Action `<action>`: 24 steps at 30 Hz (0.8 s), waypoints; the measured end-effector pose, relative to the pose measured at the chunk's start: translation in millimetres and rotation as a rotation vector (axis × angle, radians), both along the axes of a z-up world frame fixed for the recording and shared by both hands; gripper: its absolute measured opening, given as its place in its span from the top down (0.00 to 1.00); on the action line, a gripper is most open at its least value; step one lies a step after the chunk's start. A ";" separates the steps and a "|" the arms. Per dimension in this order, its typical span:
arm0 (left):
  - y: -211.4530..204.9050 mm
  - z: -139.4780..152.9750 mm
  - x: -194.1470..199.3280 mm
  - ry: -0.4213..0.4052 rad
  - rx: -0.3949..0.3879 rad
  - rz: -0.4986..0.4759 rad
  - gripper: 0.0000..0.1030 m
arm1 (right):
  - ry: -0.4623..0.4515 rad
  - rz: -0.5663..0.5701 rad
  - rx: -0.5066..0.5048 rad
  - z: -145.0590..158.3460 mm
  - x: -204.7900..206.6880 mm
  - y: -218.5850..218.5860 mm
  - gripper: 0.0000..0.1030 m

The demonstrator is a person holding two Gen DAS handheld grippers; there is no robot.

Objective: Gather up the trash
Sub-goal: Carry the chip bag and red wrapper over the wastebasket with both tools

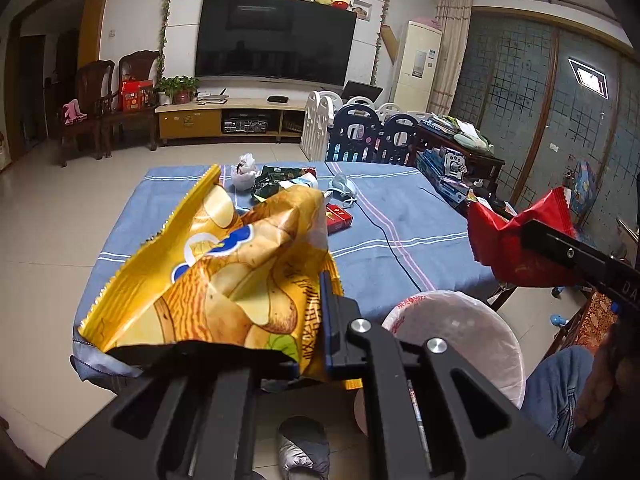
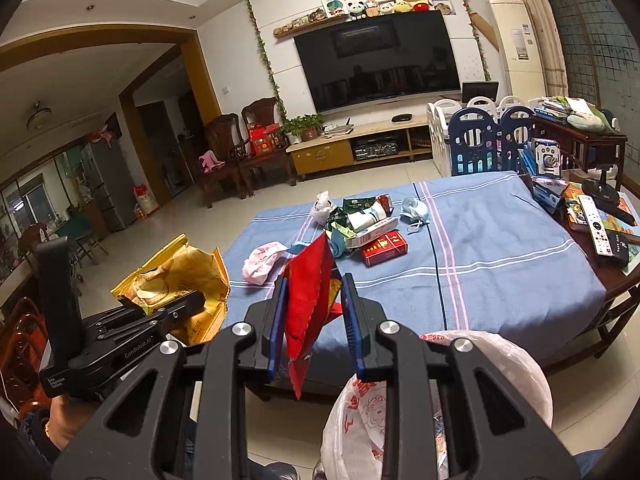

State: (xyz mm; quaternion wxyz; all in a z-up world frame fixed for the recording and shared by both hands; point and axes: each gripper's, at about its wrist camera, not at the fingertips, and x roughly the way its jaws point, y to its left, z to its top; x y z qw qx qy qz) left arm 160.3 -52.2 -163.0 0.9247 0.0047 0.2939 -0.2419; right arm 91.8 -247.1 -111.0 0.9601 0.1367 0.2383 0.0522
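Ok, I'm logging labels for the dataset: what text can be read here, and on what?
"GenRobot.AI": left gripper body.
"Data Acquisition System": same body, small.
"DA": right gripper, cut off.
Too blurred to read: yellow chip bag, red cigarette pack, bin bag.

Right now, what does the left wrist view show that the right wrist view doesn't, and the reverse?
Only the left wrist view shows the yellow chip bag close up, filling its own tongs.

Only the right wrist view shows the pink wrapper on the table, the remote control, and the gap beside the red wrapper between the right tongs.

Both show the lined trash bin, the red cigarette pack and the face mask.
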 end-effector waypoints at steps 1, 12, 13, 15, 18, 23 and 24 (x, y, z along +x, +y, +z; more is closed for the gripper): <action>0.3 0.1 0.1 -0.001 -0.001 0.002 0.91 | 0.000 0.001 0.000 -0.1 0.2 0.3 0.73; 2.7 -0.9 -0.4 -0.002 -0.002 0.002 0.90 | 0.001 0.003 0.011 -3.3 -1.5 1.0 0.73; 2.6 -0.9 -0.4 -0.001 -0.002 0.002 0.90 | 0.003 0.002 0.011 -3.3 -1.7 1.2 0.73; 1.4 -1.1 -0.5 0.000 -0.001 0.002 0.90 | 0.004 0.002 0.012 -3.6 -1.4 1.1 0.73; 1.7 -1.1 -0.6 0.000 -0.001 0.003 0.90 | 0.002 0.003 0.012 -3.3 -1.5 1.3 0.73; 1.8 -1.0 -0.7 0.000 0.000 0.003 0.90 | 0.003 0.004 0.012 -3.4 -1.2 1.8 0.73; 1.8 -0.9 -0.6 0.000 0.000 0.002 0.90 | 0.003 0.004 0.012 -3.4 -1.4 1.9 0.73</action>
